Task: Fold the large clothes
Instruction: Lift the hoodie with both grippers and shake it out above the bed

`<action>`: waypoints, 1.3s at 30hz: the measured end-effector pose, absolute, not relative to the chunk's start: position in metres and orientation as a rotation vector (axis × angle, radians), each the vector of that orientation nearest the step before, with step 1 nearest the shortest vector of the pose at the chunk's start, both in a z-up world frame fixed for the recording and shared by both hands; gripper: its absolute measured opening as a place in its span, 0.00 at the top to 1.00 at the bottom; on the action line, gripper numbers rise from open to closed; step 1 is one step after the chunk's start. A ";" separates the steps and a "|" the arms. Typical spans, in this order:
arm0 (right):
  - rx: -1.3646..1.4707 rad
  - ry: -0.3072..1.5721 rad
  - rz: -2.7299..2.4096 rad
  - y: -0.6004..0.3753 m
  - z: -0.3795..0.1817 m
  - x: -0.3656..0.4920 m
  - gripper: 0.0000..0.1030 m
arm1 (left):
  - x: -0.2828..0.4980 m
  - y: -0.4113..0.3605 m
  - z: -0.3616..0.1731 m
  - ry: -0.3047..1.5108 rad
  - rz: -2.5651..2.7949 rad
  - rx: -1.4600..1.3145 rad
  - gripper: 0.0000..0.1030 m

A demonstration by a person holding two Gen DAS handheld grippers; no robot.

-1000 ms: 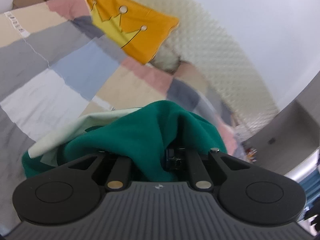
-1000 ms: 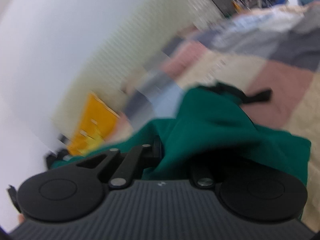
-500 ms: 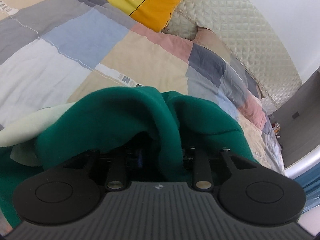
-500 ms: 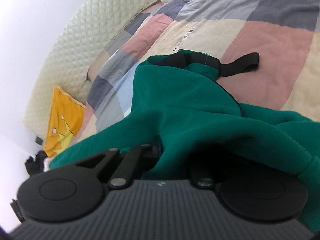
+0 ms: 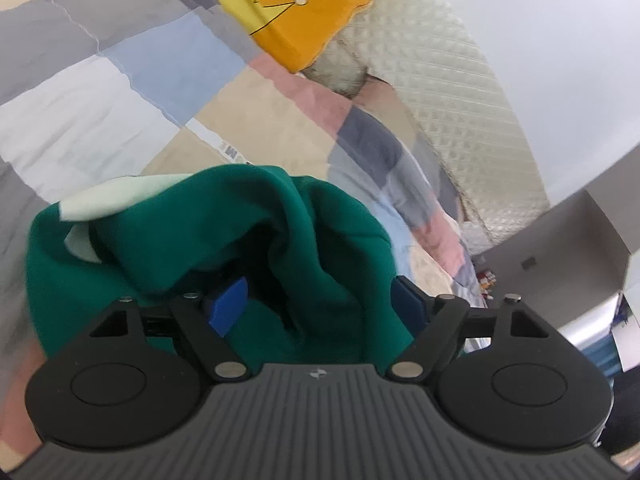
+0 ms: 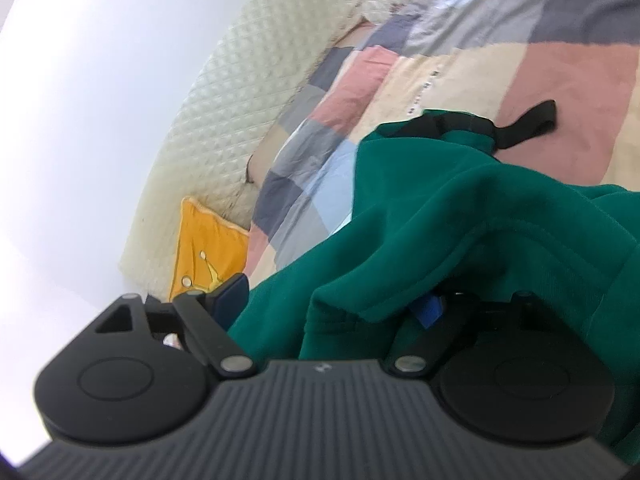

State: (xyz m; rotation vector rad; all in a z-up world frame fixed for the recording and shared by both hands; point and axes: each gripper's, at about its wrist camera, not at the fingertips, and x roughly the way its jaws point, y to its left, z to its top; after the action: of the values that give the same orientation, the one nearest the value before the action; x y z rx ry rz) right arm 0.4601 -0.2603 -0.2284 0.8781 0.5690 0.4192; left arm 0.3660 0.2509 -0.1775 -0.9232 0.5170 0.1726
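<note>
L wrist view: my left gripper (image 5: 320, 300) is opening, blue pads off the bunched dark-green fleece garment (image 5: 224, 248) that sits btwn the jaws. R wrist view: right gripper (image 6: 332, 304) is opening too, same garment (image 6: 460, 216) draped over its right finger, spreading ahead onto the pastel patchwork quilt (image 6: 560, 68). Risk imo: fleece snags on a pad as I back out, dragging the fold apart.

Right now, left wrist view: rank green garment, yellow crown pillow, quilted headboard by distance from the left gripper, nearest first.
1. green garment: bunched between the opening jaws of the left gripper, pads off it.
2. yellow crown pillow: upper middle, on the patchwork quilt near the bed's head.
3. quilted headboard: upper right, behind the pillow, against the wall.
</note>
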 end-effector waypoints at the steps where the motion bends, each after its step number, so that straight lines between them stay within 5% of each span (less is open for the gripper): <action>1: 0.868 0.564 0.423 -0.258 -0.228 0.457 0.16 | 0.361 0.247 -0.174 0.513 0.157 -0.916 0.20; 13: 0.654 0.663 0.410 -0.232 -0.237 0.467 0.17 | 0.364 0.165 -0.171 0.568 -0.107 -0.773 0.20; 24: 0.863 0.473 0.728 -0.238 -0.214 0.455 0.21 | 0.372 0.159 -0.191 0.588 -0.180 -0.878 0.20; 34: 0.744 0.689 0.590 -0.214 -0.236 0.463 0.23 | 0.372 0.153 -0.196 0.615 -0.185 -0.857 0.20; 37: 0.748 0.666 0.591 -0.215 -0.232 0.460 0.33 | 0.372 0.155 -0.196 0.619 -0.185 -0.857 0.20; 39: 0.767 0.655 0.582 -0.220 -0.232 0.459 0.55 | 0.372 0.155 -0.197 0.624 -0.183 -0.859 0.20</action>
State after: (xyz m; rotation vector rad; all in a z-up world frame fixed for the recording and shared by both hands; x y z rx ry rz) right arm 0.4593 -0.2195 -0.2318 0.7673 0.6546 0.5817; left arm 0.3724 0.1547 -0.1970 -0.8592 0.6239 -0.1828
